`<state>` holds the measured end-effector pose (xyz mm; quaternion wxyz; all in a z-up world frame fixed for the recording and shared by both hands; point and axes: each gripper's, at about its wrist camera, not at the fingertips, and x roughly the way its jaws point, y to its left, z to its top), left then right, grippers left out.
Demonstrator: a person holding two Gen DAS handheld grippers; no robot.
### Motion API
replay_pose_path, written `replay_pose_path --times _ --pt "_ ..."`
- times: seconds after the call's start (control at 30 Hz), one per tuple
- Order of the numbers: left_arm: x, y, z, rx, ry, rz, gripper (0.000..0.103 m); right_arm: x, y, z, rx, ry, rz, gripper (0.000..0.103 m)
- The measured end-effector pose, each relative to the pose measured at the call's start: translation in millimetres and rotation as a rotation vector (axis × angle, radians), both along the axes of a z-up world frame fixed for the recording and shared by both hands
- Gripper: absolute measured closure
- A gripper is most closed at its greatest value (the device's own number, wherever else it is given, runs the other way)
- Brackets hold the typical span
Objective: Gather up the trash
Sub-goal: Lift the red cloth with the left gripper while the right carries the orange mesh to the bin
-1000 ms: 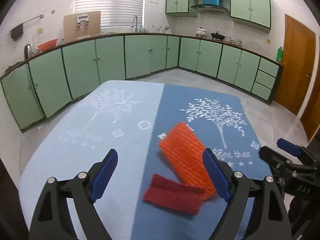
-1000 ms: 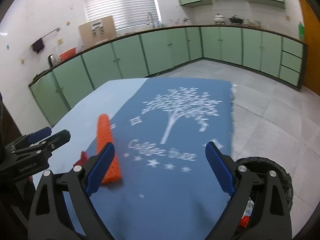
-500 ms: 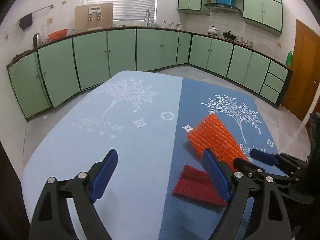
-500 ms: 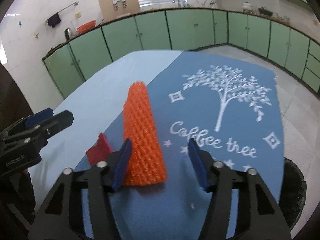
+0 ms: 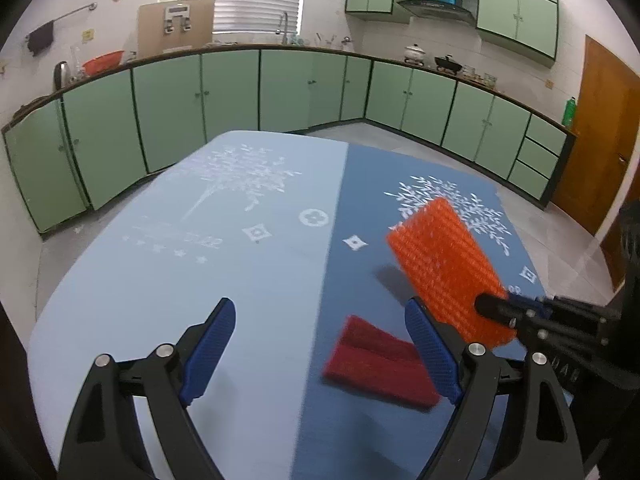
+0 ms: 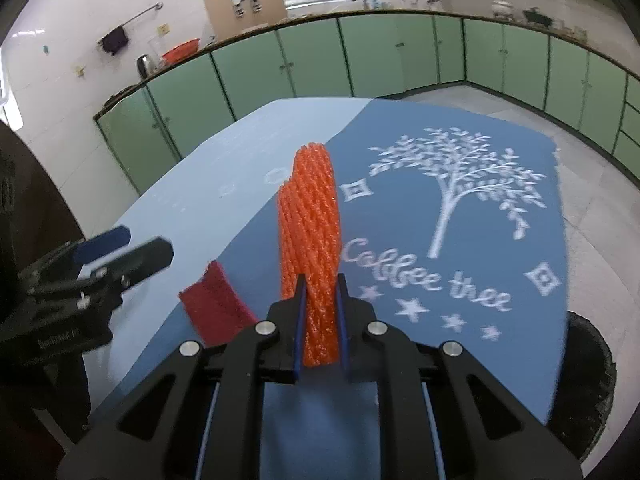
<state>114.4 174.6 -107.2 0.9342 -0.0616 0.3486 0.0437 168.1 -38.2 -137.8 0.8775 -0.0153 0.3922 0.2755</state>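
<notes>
From our left wrist camera, our left gripper (image 5: pixel 320 344) hangs spread wide above the tablecloth (image 5: pixel 208 272), nothing between its jaws; the red piece (image 5: pixel 380 364) lies just inside the right jaw, the orange foam net (image 5: pixel 444 268) beyond it. From the right wrist camera, our right gripper (image 6: pixel 320 320) is clamped on the net's near end, the net (image 6: pixel 310 220) reaching straight ahead, the red piece (image 6: pixel 216 304) left of the jaws.

Left gripper (image 5: pixel 318 344) jaws wide apart, bare light-blue worktop (image 5: pixel 180 280) ahead across centre-left of frame. Lower right is crowded: red pad (image 5: pixel 376 364) flat beside its right finger, orange foam net (image 5: pixel 444 268) raised above, right gripper (image 5: pixel 516 312) entering from right edge.
</notes>
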Motion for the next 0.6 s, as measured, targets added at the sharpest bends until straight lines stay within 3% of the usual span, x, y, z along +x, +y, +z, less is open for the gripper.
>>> replay_pose_path --times 0.6 --pt "11.7 -39.2 -40.5 -0.002 0.149 -0.128 0.018 -5.6 -31.8 -5.6 -0.022 0.002 -0.070 0.091"
